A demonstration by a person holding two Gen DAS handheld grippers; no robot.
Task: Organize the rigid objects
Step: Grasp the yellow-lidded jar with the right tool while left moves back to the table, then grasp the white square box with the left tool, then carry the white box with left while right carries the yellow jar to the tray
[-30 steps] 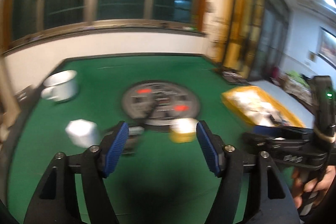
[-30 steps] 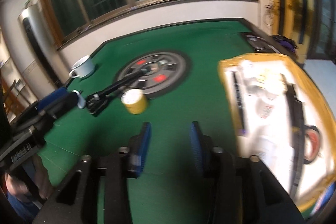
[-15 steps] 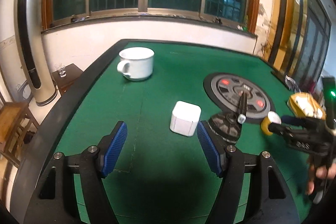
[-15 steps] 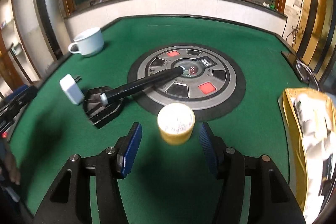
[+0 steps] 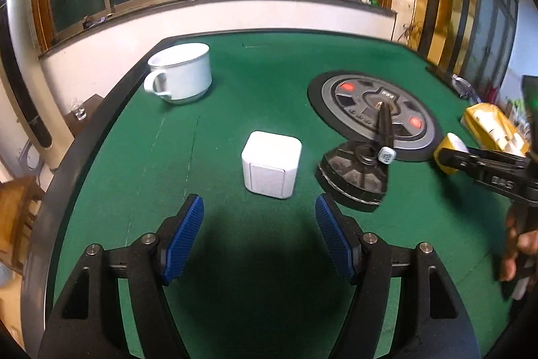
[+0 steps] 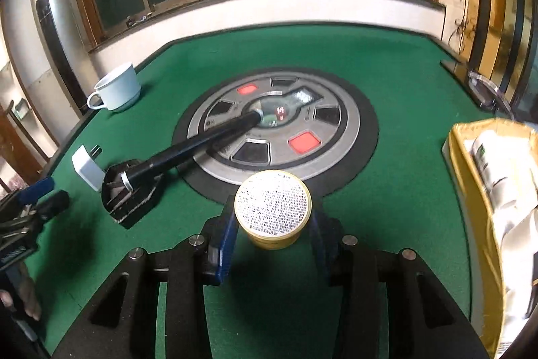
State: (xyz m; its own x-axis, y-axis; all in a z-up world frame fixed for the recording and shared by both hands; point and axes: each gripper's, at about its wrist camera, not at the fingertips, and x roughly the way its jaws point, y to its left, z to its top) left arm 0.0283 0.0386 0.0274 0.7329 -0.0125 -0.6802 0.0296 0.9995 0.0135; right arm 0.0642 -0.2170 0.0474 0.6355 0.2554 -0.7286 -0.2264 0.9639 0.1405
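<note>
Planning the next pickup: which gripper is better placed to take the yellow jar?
Right. The right gripper already straddles the yellow jar, jaws closing on it. The left gripper is open, facing the white cube.

Bare green counter fills the lower centre; the white box and black brush block mid-frame.

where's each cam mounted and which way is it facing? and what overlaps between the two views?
Left wrist: sits on the left gripper, angled down at the white box; its own open blue-padded fingers show, and the other hand.
Right wrist: sits on the right gripper, angled down; its jaws are closing around the yellow tin.
Shared: white mug, box, black brush, round centre panel, green table.
</note>
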